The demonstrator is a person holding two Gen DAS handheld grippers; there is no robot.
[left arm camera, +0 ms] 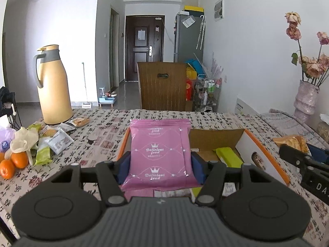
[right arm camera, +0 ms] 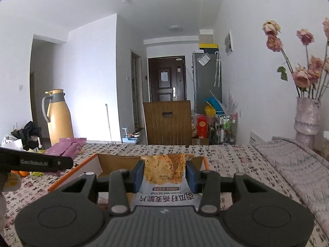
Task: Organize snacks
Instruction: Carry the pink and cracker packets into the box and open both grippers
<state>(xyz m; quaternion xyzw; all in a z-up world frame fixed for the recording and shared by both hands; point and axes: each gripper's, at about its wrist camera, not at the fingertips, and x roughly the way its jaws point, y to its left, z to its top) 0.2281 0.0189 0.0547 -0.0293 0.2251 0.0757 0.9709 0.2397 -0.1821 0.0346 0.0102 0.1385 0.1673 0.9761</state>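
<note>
My left gripper (left arm camera: 160, 165) is shut on a pink "Delicious food" snack packet (left arm camera: 160, 154), held upright above the near end of an open cardboard box (left arm camera: 265, 156) with orange edges. A green packet (left arm camera: 228, 156) lies inside the box. My right gripper (right arm camera: 164, 175) is shut on a white cracker packet (right arm camera: 164, 175) with a golden cracker picture, over the box (right arm camera: 67, 177). In the left wrist view the right gripper (left arm camera: 304, 160) and its cracker packet (left arm camera: 294, 142) show at the right. The right wrist view has the left gripper (right arm camera: 37, 162) at the left with the pink packet (right arm camera: 67, 146).
Loose snack packets (left arm camera: 55, 140), oranges (left arm camera: 14, 164) and a crumpled white bag (left arm camera: 22, 140) lie at the table's left. A tan thermos jug (left arm camera: 52, 86) stands at the far left, a vase of dried roses (left arm camera: 306, 98) at the far right. A wooden chair (left arm camera: 164, 86) sits beyond the patterned tablecloth (left arm camera: 102, 135).
</note>
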